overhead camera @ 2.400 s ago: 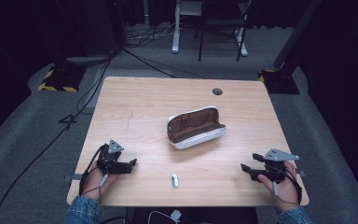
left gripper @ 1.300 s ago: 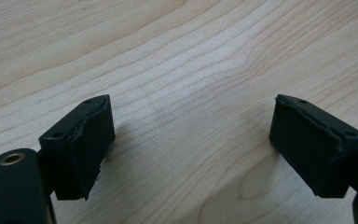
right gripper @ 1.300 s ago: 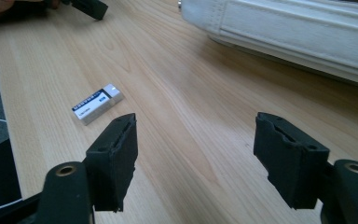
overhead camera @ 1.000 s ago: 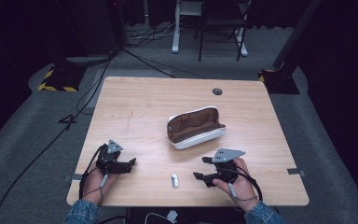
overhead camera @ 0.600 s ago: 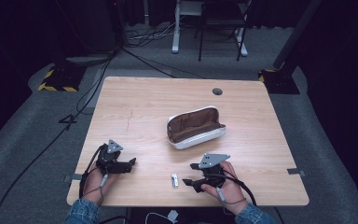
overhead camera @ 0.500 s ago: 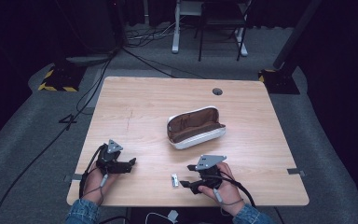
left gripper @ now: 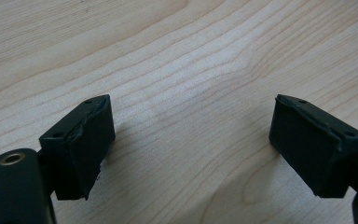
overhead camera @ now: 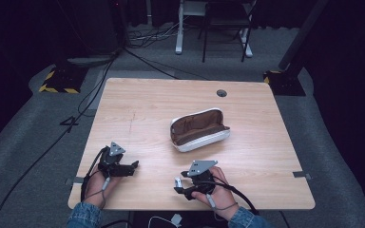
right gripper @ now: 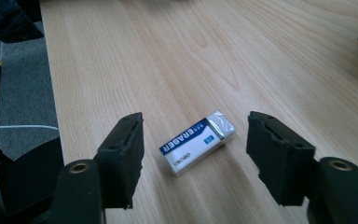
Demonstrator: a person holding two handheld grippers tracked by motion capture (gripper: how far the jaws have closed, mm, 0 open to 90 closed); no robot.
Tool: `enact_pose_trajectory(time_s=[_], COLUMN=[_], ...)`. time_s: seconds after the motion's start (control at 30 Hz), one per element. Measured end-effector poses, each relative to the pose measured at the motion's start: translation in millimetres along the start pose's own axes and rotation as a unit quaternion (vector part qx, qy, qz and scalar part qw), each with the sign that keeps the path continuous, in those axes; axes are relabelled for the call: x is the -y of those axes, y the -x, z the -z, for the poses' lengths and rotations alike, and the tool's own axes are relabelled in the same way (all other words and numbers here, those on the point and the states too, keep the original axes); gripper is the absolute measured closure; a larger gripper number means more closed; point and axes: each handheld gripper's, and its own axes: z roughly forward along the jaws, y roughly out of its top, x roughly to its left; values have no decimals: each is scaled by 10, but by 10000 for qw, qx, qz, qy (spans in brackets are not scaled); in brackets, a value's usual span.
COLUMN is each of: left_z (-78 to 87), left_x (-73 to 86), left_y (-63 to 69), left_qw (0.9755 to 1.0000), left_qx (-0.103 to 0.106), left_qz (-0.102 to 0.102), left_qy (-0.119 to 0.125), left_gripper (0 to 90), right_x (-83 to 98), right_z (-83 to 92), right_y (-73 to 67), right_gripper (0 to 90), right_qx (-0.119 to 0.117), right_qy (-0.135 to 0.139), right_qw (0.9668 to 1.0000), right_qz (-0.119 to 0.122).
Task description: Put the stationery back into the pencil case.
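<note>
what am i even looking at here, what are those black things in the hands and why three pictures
A person sits at a wooden table holding a hand-held two-jaw gripper in each hand. The high view looks down from above: the left gripper rests at the left, the right gripper near the front edge.

The other two pictures come from small cameras riding on the grippers, looking along their black jaws. The left gripper stands open over bare wood. The right gripper straddles a white and blue eraser; its jaws have just been closing, but the pads do not touch it yet, so nothing is held.

An open pencil case with a brown lining lies mid-table.
</note>
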Motion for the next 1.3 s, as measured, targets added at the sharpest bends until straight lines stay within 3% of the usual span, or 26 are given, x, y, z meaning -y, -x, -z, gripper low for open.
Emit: enact_pose_trajectory(time_s=[0.4, 0.5, 0.57, 0.9, 1.3], left_z=[1, 1, 1, 1, 1], left_x=[0, 0, 0, -1, -1], left_y=[-2, -2, -2, -2, -2], left_qw=[10000, 10000, 10000, 10000, 10000], left_qx=[9, 9, 7, 7, 7], left_qz=[-6, -4, -5, -6, -7], left_qy=[-5, -3, -4, -4, -5], left_gripper=[144, 144, 144, 145, 144], right_x=[-31, -26, -26, -53, -211], right_z=[-114, -123, -111, -59, 176], right_y=[-29, -40, -44, -52, -40], right_gripper=[509, 610, 729, 737, 736], right_qx=[178, 177, 209, 188, 194], right_qy=[-218, -278, -315, -260, 142], right_qw=[9996, 9994, 9992, 9993, 9995], right_qz=[29, 93, 133, 199, 212])
